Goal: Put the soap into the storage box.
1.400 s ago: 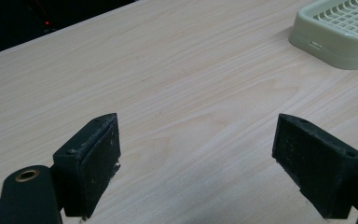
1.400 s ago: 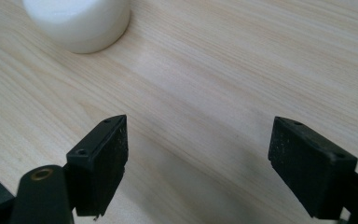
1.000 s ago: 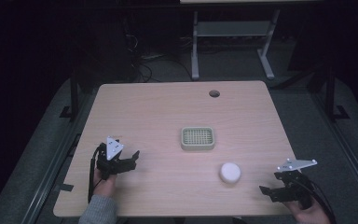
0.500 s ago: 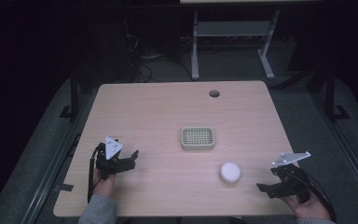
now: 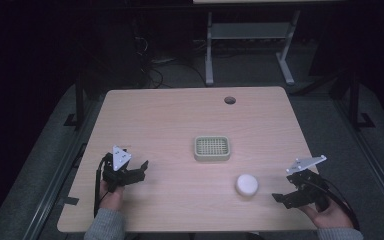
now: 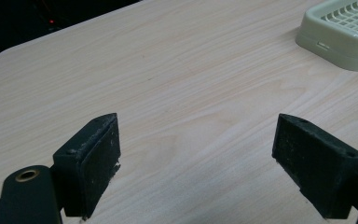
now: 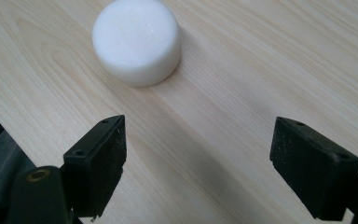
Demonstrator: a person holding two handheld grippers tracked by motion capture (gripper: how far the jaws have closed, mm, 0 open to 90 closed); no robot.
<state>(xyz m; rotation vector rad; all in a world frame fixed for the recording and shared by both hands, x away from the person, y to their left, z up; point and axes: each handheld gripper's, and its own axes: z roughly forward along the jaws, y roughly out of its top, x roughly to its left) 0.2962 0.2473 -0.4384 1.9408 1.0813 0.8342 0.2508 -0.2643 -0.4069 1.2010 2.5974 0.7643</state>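
Hovering low, both hand-held grippers, left (image 5: 141,168) and right (image 5: 280,198), gape wide, empty

Pale green grid tray (image 6: 342,35) cut off by the left gripper view's top-right corner.

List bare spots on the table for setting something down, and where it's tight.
Free: the whole far half of the light wood table, between the round cable hole and the pale green grid tray; also the near middle. Tighter: between the white round puck and the right gripper.
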